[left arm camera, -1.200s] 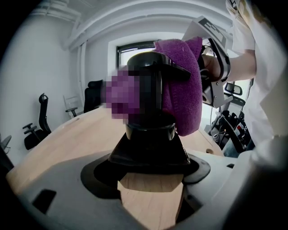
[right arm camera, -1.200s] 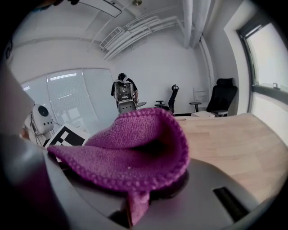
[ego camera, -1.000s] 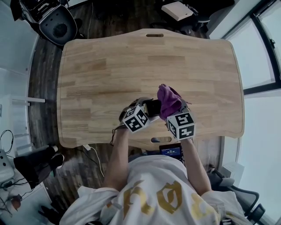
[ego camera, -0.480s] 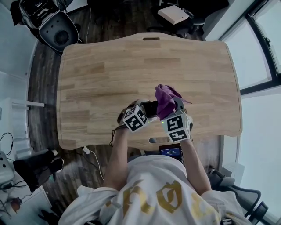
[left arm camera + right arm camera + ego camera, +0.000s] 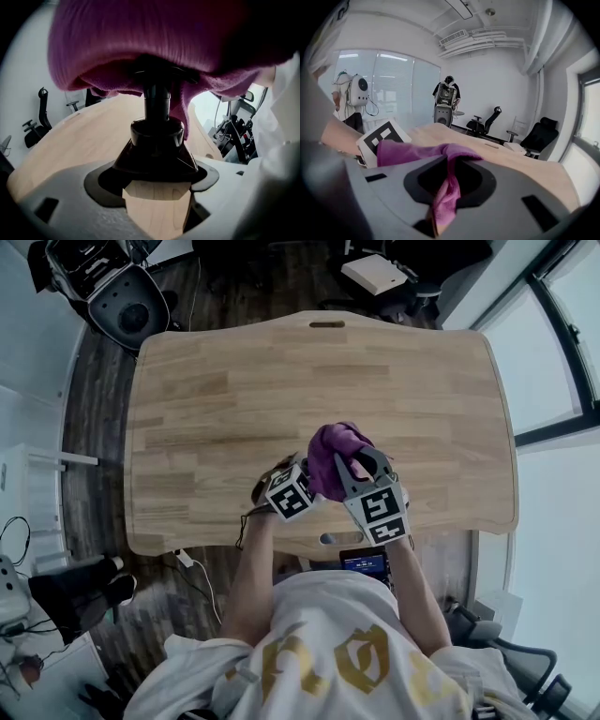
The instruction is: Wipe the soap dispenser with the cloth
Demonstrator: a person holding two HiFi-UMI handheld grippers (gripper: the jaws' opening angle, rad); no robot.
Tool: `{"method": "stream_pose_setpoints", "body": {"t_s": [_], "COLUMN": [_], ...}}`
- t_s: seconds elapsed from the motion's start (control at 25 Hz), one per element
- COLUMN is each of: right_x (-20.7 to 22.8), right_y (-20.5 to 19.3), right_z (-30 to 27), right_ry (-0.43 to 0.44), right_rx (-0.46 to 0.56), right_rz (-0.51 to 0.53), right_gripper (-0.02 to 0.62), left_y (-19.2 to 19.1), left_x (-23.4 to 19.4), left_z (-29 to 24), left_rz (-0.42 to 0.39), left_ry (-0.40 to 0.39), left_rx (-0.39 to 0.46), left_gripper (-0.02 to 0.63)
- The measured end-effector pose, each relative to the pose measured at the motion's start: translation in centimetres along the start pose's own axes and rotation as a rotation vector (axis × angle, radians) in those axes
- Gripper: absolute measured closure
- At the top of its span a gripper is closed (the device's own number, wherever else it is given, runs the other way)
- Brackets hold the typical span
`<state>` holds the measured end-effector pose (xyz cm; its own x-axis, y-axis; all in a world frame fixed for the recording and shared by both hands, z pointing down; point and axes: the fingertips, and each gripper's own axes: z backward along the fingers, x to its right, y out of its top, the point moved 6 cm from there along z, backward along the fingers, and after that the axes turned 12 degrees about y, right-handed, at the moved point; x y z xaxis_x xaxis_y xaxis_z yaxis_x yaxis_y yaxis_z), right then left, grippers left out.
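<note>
In the left gripper view a dark soap dispenser (image 5: 156,140) stands up between the jaws, and its pale wood-coloured body (image 5: 157,208) fills the gap. My left gripper (image 5: 157,187) is shut on it. A purple cloth (image 5: 154,42) drapes over the pump head and hides it. In the head view the cloth (image 5: 330,454) covers the dispenser beside the left gripper (image 5: 298,486). My right gripper (image 5: 361,470) comes in from the right. In the right gripper view that gripper (image 5: 447,187) is shut on the cloth (image 5: 446,185), which trails left over the jaw.
Both grippers hover over the near edge of a wooden table (image 5: 234,399), close to its handle slot (image 5: 330,538). A small device (image 5: 364,562) sits below that edge. Office chairs (image 5: 483,124) and two people (image 5: 446,96) stand far off beyond the table.
The right gripper has carried the cloth left and over the dispenser, so the dark pump that showed earlier is now covered. The left gripper has barely moved.
</note>
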<state>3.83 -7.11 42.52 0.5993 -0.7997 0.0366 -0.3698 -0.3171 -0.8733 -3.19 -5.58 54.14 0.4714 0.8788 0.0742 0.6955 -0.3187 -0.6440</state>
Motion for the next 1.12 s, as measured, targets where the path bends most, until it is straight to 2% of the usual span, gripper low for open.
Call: {"method": "stream_pose_setpoints", "body": {"t_s": [0.24, 0.72, 1.12], "right_x": [0.2, -0.8, -2.4], "right_y": [-0.2, 0.5, 0.4], "right_z": [0.4, 1.1, 1.7], "right_ry": [0.046, 0.113, 0.194], "right_rx": [0.091, 0.156, 0.21], "right_rz": [-0.097, -0.096, -0.101], "right_gripper": [0.552, 0.552, 0.552], "left_y": [0.0, 0.0, -0.1], "left_x": [-0.2, -0.4, -1.5], "left_z": [0.3, 0.7, 1.7], "left_rz": [0.016, 0.099, 0.176], "left_ry": [0.017, 0.001, 0.045], "left_rx": [0.027, 0.069, 0.106], "left_gripper": [0.262, 0.262, 0.262]}}
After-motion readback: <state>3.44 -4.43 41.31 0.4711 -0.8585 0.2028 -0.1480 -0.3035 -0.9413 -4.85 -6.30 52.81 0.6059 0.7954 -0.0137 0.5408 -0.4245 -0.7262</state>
